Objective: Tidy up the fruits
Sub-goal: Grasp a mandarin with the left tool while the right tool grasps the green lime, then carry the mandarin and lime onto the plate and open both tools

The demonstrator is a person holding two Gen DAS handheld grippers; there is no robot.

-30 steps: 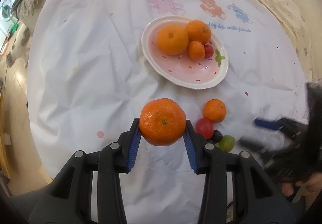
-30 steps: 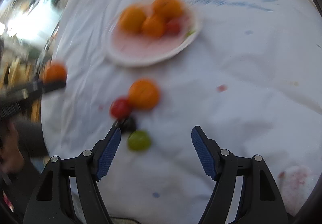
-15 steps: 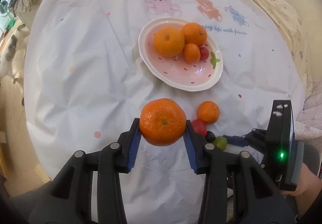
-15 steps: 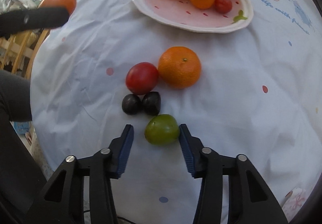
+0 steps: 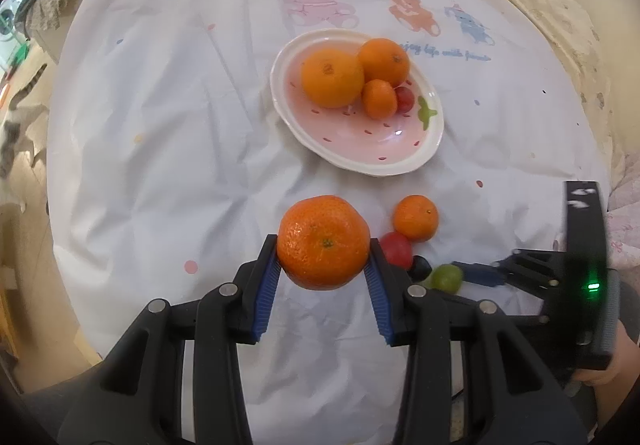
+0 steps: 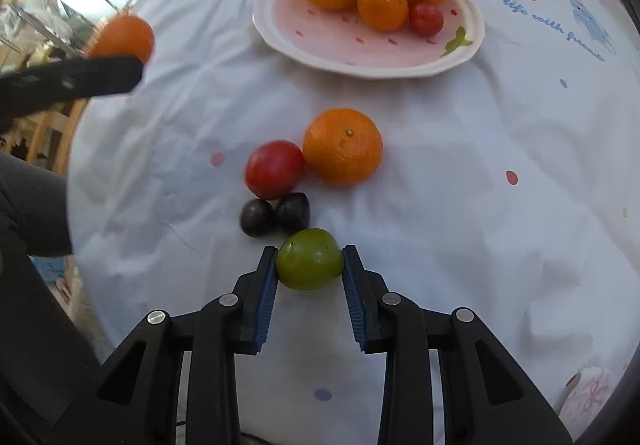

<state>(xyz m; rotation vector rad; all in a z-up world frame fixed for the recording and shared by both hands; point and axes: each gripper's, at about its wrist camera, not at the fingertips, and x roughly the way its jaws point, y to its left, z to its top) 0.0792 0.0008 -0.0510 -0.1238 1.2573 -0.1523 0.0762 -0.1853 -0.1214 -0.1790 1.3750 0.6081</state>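
Note:
My left gripper (image 5: 323, 249) is shut on a large orange (image 5: 323, 241) and holds it above the white cloth, short of the pink plate (image 5: 400, 149). The plate holds three oranges (image 5: 331, 77) and a small red fruit (image 5: 405, 99). My right gripper (image 6: 310, 265) is shut on a green fruit (image 6: 310, 264) resting on the cloth. Just beyond it lie two dark fruits (image 6: 276, 213), a red tomato (image 6: 274, 169) and an orange (image 6: 342, 147). The right gripper also shows in the left wrist view (image 5: 452, 277), at the green fruit (image 5: 447, 277).
The round table is covered by a white cloth with cartoon animal prints (image 5: 316, 3). The table edge drops to the floor at left (image 5: 24, 181). A yellowish patterned fabric (image 5: 560, 13) lies at the far right. The left gripper with its orange shows in the right wrist view (image 6: 120, 41).
My right gripper has moved in on the green fruit and closed its jaws onto it. My left gripper keeps hold of the large orange and has drawn back slightly from the plate.

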